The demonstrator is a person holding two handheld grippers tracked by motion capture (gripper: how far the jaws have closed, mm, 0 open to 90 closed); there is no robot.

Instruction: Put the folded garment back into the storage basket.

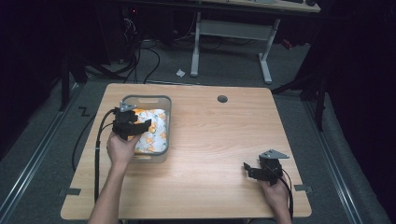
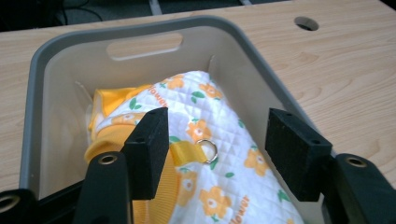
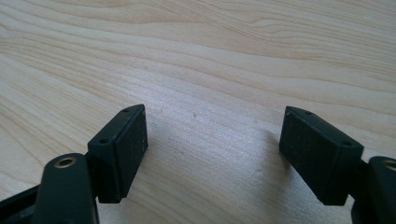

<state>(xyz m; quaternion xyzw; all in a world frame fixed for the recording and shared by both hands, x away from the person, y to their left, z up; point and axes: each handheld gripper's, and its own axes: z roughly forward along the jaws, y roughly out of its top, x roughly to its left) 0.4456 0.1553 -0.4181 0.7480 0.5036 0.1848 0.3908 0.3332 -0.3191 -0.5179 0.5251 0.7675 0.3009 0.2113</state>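
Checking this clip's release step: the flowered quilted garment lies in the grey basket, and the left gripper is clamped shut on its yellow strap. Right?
Not quite. The flowered quilted garment does lie in the grey basket, but the left gripper is open above it: in the left gripper view its jaws stand apart, pressing on nothing, with the yellow strap lying free between them.

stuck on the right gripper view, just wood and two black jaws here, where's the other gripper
Observer: The left gripper hangs over a grey basket at the table's left side.
Operator: anything in the basket
Observer: A white quilted garment with orange flowers lies in it, with a yellow strap and a metal ring.
Operator: is it gripping that
Observer: No, the pads stand apart above the cloth, clear of it.
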